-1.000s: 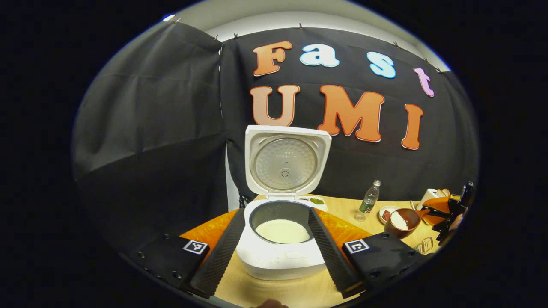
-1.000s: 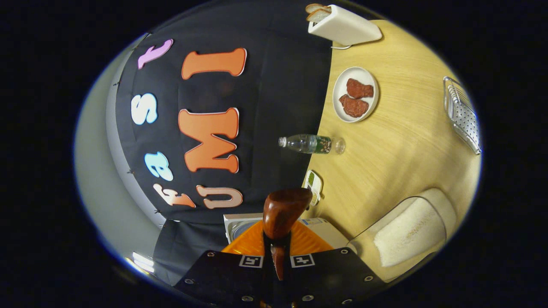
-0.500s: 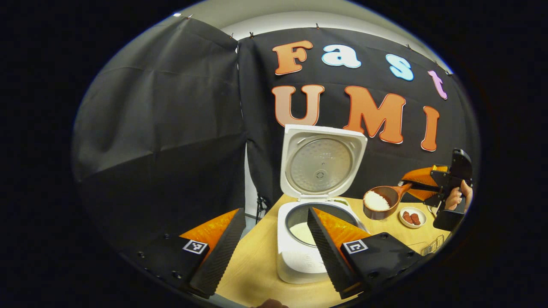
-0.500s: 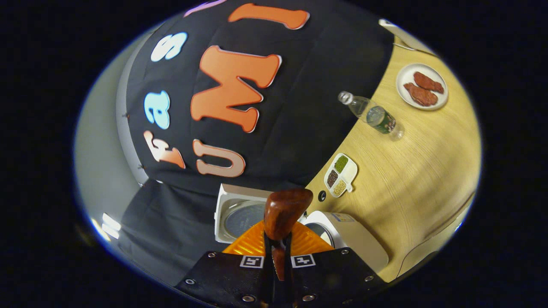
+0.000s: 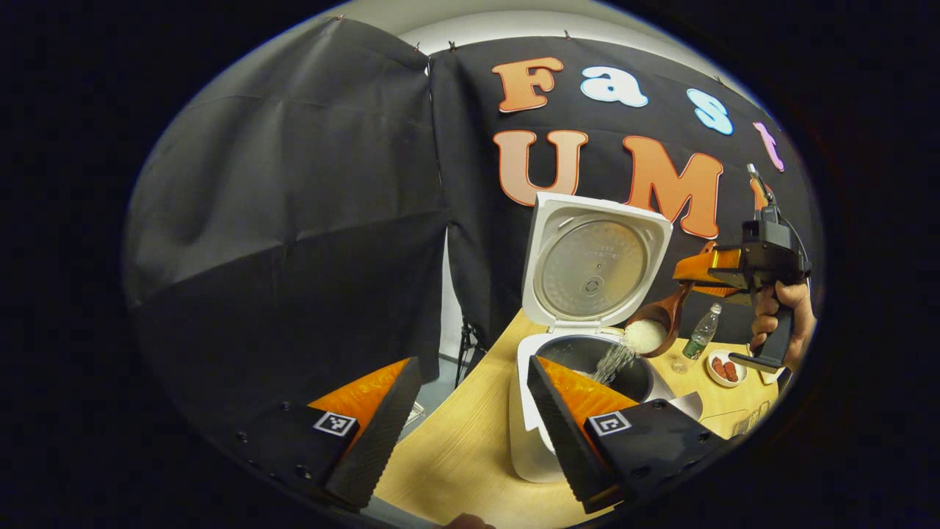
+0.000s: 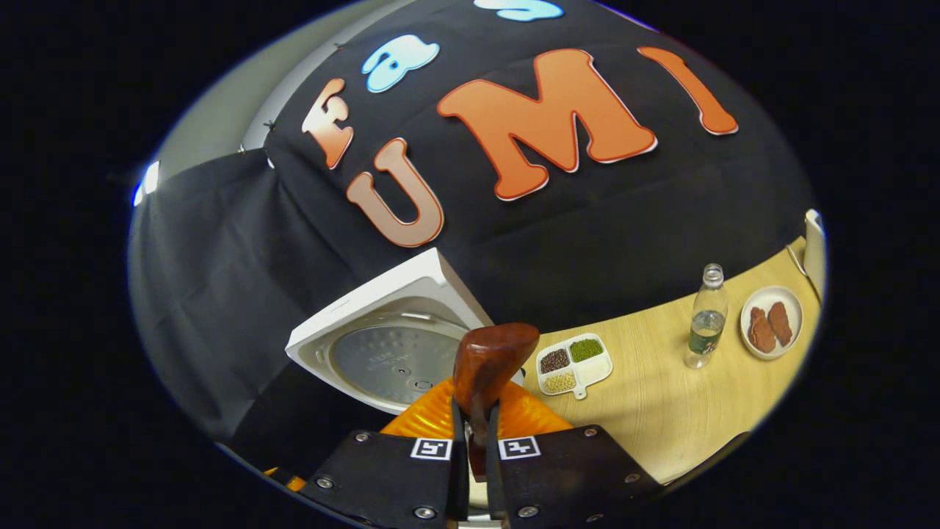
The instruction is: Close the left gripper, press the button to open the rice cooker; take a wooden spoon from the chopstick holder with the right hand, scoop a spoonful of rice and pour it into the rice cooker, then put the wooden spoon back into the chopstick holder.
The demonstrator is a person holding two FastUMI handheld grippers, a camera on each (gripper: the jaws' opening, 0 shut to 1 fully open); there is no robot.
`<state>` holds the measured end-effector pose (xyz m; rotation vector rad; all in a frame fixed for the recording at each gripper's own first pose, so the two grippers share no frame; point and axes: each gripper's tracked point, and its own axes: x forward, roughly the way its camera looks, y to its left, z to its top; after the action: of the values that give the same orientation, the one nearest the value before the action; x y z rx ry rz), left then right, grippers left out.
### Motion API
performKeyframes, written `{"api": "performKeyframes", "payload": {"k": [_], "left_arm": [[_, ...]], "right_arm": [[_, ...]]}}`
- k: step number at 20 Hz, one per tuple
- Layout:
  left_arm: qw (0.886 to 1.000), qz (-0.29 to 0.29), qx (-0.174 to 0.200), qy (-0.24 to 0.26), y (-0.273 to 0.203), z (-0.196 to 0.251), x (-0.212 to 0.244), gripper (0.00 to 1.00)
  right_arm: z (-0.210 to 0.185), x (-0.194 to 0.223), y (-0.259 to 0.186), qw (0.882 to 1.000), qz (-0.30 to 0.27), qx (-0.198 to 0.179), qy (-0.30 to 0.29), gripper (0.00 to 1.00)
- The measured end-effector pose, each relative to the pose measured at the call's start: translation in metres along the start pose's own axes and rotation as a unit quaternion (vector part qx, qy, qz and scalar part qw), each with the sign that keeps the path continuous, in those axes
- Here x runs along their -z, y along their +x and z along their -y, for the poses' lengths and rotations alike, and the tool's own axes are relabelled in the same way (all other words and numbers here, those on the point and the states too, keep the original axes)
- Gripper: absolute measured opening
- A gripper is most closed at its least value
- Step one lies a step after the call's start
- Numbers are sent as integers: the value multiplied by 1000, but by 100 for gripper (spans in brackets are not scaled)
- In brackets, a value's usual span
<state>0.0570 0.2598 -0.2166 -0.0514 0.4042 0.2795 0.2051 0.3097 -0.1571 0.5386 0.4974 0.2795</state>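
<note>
While no label reads clearly, we see our right gripper (image 6: 470, 441) clamped on the wooden spoon (image 5: 653, 323), now tipped, rice (image 5: 613, 360) falling into the open rice cooker (image 5: 587, 353); our left gripper (image 5: 466, 433) gapes empty.

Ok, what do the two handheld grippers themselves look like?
Both the left gripper and the right gripper have black screwed housings carrying two square black-and-white tags. The left one's jaws are ribbed inside; the right has a black pistol-style handle.

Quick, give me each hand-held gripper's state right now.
Left hand-held gripper: open, holding nothing.
Right hand-held gripper: closed on the spoon, which is pouring rice.
</note>
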Motion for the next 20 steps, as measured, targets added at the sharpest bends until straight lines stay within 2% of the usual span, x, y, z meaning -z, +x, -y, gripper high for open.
{"api": "performKeyframes", "payload": {"k": [3, 6, 10, 14, 15, 16, 18, 20], "left_arm": [[1000, -7, -2, 2, 4, -10, 2, 99], [1000, -9, 1, 6, 7, -14, 2, 99], [1000, -10, 6, 5, 7, -17, 3, 99], [1000, -4, -7, 10, 6, -22, 1, 97], [1000, -2, -13, 9, 6, -22, -1, 99], [1000, -1, -17, 6, 6, -21, -2, 99], [1000, 1, -22, -3, -3, -18, -4, 99], [1000, 6, -18, -6, -11, -6, -8, 99]], "right_arm": [[-14, -7, -2, 998, 16, -6, -61, 9], [-40, -18, -7, 988, 43, -33, -147, 9], [-78, -26, -17, 957, 79, -61, -274, 9], [-91, -18, -23, 930, 91, -75, -349, 9], [-90, -19, -25, 930, 89, -78, -349, 9], [-89, -20, -26, 935, 86, -83, -334, 9], [-83, -22, -29, 955, 77, -91, -271, 9], [-64, -31, -34, 977, 61, -91, -182, 9]]}}
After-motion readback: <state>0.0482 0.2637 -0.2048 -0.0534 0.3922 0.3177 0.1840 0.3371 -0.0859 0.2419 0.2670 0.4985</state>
